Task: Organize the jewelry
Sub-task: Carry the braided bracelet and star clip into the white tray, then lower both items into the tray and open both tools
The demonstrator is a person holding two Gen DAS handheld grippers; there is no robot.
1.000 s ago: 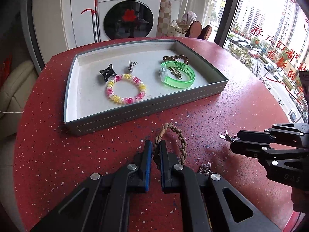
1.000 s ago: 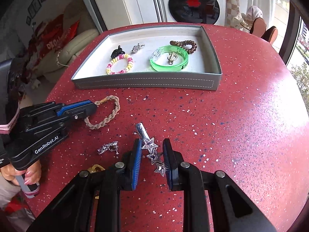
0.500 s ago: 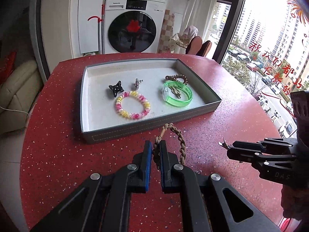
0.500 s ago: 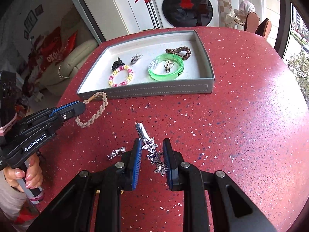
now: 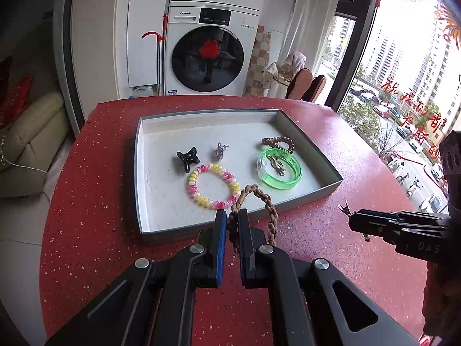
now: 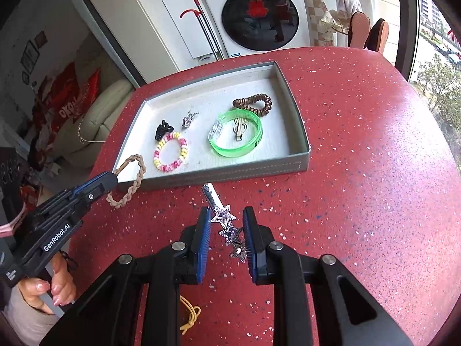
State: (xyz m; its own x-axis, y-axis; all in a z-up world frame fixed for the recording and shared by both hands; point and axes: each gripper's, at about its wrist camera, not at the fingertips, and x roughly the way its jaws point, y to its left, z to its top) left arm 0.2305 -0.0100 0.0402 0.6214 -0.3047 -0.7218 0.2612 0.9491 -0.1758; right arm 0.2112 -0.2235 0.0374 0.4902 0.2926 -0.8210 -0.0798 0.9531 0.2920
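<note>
A round red speckled counter [image 6: 360, 144] carries a shallow grey tray [image 6: 247, 170] toward its far side. Nearer the front edge, a yellow cord loop [image 6: 191, 315] lies straight on the red surface.

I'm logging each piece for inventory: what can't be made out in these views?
- Yellow cord, right wrist view: partly hidden behind the right gripper.
- Small silver charm in the tray: too small to identify in either view.
- Star clip, left wrist view: only its tip shows.
</note>
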